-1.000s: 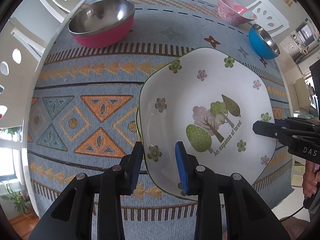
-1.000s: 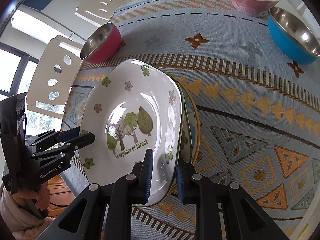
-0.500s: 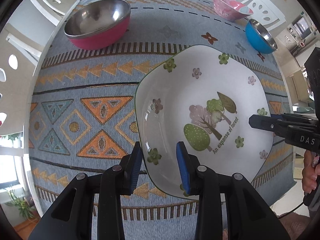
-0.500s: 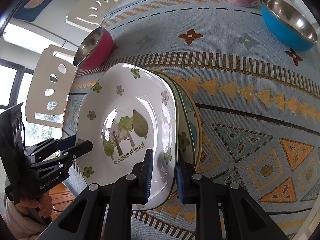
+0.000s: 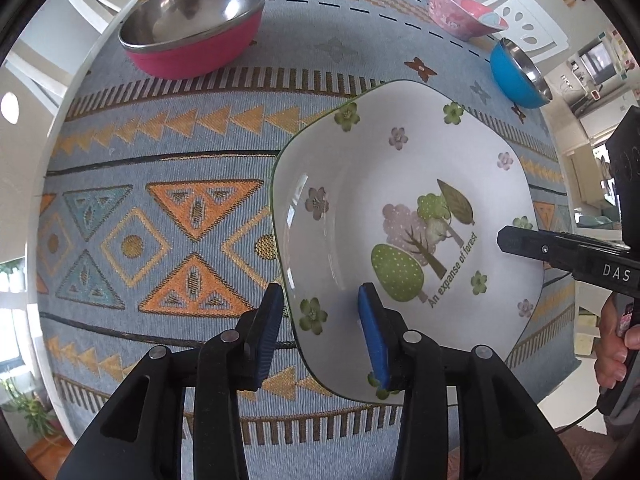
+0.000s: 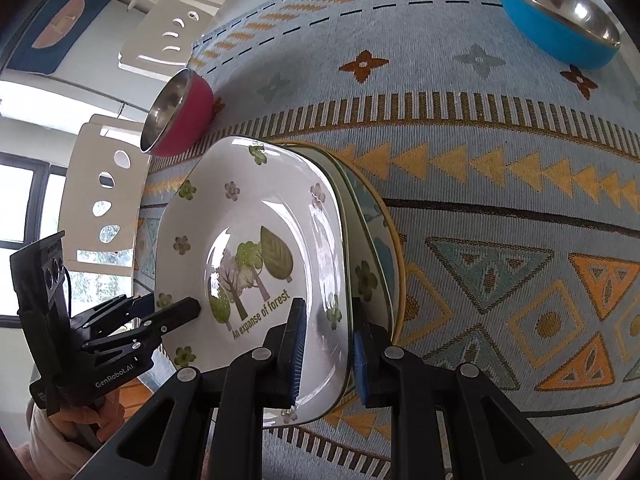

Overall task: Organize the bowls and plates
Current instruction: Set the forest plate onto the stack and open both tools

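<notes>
Nearest the right wrist camera, the right gripper straddles the near rim of the forest-print plate, one blue pad inside the well, one under the rim; jaws narrow, and it seems to pinch the rim, though contact on the underside is hidden. Left gripper straddles the opposite rim, inner pad over the plate's well, outer pad outside the edge; jaws fairly wide, visible gaps both sides, not gripping

Plate sits on top of a stack: right view shows at least two more rims beneath it, a green-edged plate and a yellow-rimmed plate, all on the patterned tablecloth near the table's front edge

Handling judgement: glazed ceramic, stiff, fairly heavy, brittle, slick under the pads. Best hold is the raised rim, pads across its thickness, one gripper each side to keep it level; a single-edge pinch risks slip or tilt

Farther back: pink steel-lined bowl, well apart from the stack; blue steel-lined bowl and pink patterned bowl close together at the far edge, not yet nested
</notes>
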A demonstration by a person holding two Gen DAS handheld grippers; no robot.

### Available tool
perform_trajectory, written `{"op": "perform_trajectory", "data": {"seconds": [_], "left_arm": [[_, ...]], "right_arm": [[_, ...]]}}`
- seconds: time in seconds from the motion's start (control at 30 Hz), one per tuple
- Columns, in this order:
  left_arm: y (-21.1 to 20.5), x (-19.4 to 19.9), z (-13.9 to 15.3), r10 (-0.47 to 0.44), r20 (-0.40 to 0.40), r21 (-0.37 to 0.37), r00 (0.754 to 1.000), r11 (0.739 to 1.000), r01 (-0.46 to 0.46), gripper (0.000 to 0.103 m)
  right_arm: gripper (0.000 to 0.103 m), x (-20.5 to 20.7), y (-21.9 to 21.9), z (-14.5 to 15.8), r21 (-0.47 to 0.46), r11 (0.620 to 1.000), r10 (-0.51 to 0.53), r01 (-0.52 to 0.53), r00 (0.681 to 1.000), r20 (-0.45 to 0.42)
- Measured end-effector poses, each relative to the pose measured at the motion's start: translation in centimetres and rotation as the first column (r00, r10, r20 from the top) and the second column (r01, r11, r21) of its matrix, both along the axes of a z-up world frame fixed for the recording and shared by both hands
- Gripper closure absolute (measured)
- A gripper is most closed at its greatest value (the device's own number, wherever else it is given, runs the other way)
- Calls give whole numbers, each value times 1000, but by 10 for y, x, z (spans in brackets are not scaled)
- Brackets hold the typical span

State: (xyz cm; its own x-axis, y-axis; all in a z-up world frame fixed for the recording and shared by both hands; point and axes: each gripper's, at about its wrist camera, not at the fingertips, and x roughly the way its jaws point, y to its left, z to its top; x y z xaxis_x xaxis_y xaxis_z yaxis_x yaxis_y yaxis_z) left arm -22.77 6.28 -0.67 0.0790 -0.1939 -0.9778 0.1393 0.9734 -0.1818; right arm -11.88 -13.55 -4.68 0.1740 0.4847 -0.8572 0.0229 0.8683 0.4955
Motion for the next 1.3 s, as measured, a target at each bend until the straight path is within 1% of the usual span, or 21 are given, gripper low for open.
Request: {"op": "perform_trajectory", "data": {"seconds": [0.13,0.23,0.33,0.47,0.53,0.57,0.67,0.7,0.77,0.8,0.87,1.03,1.13,1.3], "left_arm": [[1,2,-2,7,-21,-18,1000,1000,-7,64],[2,3,3,-1,-8,16,1000,1000,1,66],[12,6,9,30,2,2,1000,1000,-30,66],[21,8,8,64,-7,-17,998,998,-64,66],[22,8,8,65,-8,-20,998,998,-66,66],[21,8,8,62,-6,-17,998,998,-62,66],[20,8,9,51,0,-4,999,999,-51,66],[20,9,10,49,3,-8,999,999,-49,66],[19,10,11,46,4,-6,999,999,-46,66],[19,11,10,44,4,-5,999,999,-44,66],[18,11,10,44,2,-5,999,999,-44,66],[19,11,8,42,-3,-8,999,999,-42,65],[18,12,7,34,-8,3,999,999,-33,64],[17,12,6,26,-7,5,1000,1000,-26,63]], "right_arm": [[83,-1,1,2,-17,1000,-7,7,1000,-6],[83,-3,4,10,-68,998,12,-12,1000,4],[83,-6,7,16,-113,993,31,-29,999,17],[81,-7,4,13,-88,996,18,-17,1000,10],[81,-6,6,14,-99,995,20,-20,1000,1],[81,-6,7,16,-115,993,24,-24,1000,0],[81,-3,9,25,-210,977,28,-25,1000,10],[81,-3,9,27,-215,976,31,-28,999,12],[81,-2,6,31,-161,987,32,-27,999,24],[81,-1,7,31,-164,986,33,-29,999,22],[81,1,9,26,-200,979,44,-43,999,0],[81,2,8,26,-163,986,36,-36,999,1],[81,2,7,21,-124,992,28,-30,999,-22],[81,1,11,18,-122,992,31,-34,999,-28]]}}
